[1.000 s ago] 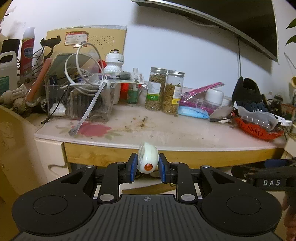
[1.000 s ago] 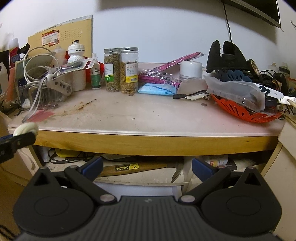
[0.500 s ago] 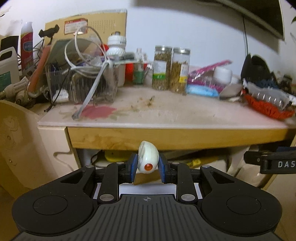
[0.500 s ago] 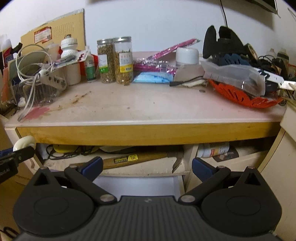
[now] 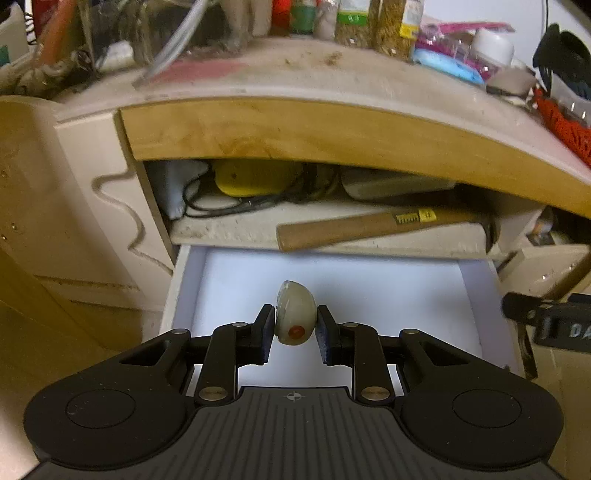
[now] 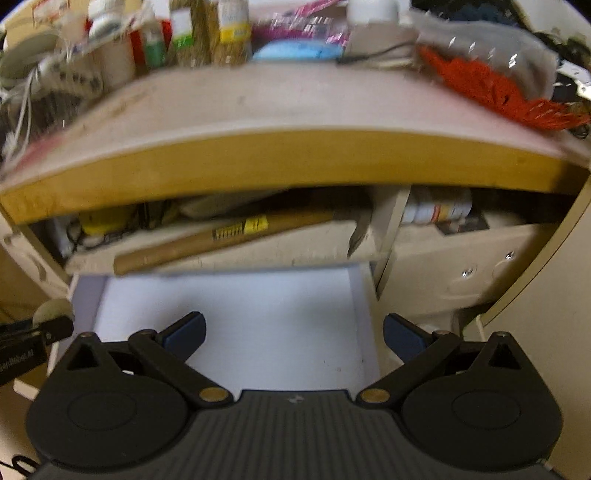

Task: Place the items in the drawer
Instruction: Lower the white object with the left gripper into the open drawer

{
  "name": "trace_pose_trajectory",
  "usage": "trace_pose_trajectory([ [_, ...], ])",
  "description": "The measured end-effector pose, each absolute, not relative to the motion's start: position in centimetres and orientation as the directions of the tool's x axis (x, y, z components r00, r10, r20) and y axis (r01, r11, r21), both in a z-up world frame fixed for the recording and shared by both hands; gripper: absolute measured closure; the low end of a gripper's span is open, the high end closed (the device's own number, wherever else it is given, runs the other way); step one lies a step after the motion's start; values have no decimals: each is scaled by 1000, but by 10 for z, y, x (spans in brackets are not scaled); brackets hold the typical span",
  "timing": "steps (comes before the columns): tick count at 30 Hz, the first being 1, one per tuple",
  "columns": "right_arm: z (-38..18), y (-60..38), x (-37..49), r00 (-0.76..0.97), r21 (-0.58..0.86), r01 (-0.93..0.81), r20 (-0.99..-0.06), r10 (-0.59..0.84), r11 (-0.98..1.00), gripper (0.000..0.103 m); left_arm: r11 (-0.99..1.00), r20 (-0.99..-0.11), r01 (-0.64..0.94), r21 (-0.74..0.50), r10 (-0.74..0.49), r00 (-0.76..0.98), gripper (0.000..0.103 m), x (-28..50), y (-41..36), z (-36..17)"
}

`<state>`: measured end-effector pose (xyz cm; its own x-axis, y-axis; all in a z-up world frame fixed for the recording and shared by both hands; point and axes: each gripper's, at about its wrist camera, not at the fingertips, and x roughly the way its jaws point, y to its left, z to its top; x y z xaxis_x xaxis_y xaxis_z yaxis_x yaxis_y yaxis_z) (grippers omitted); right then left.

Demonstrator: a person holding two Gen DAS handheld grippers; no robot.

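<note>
- The left gripper (image 5: 294, 332) had its jaws closed narrow on 1 small white egg-shaped thing (image 5: 295, 318) with an orange dot, held in the air above the open drawer (image 5: 476, 291)
- The right gripper (image 6: 293, 334) hung over the same drawer with its jaws spread wide and nothing between them
- The drawer floor looked white and bare, so to my eye the drop was still to come
- To do it well, I'd have lowered the egg close to the floor before letting go; being round, it would likely roll if dropped from height
- Setting it toward the middle, away from the side walls, seemed the safer choice
- The other gripper should have kept well apart so the 2 did not knock together
- Counted: 1 egg, 1 drawer, 2 grippers
- On the shelf just above the drawer lay 1 hammer (image 5: 369, 225) and 1 yellow thing (image 5: 255, 177) with a black cable
- On the desk top (image 5: 332, 79) above stood 2 jars (image 5: 373, 18) of dried herbs among blurred clutter
</note>
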<state>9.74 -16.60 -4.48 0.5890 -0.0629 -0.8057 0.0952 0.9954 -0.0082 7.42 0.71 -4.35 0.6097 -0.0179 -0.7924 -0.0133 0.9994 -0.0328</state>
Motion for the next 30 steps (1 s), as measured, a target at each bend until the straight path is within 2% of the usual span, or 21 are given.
trace_pose_trajectory([
  [13,-85,-155,109,365,-8,36,-931,-21,999,1,1000,-878,-2,-18,-15,479,80,79,9,-72],
  [30,-105,-152,122,320,-12,24,-947,-20,1000,1,1000,-910,-11,-27,-20,414,80,95,6,-95],
])
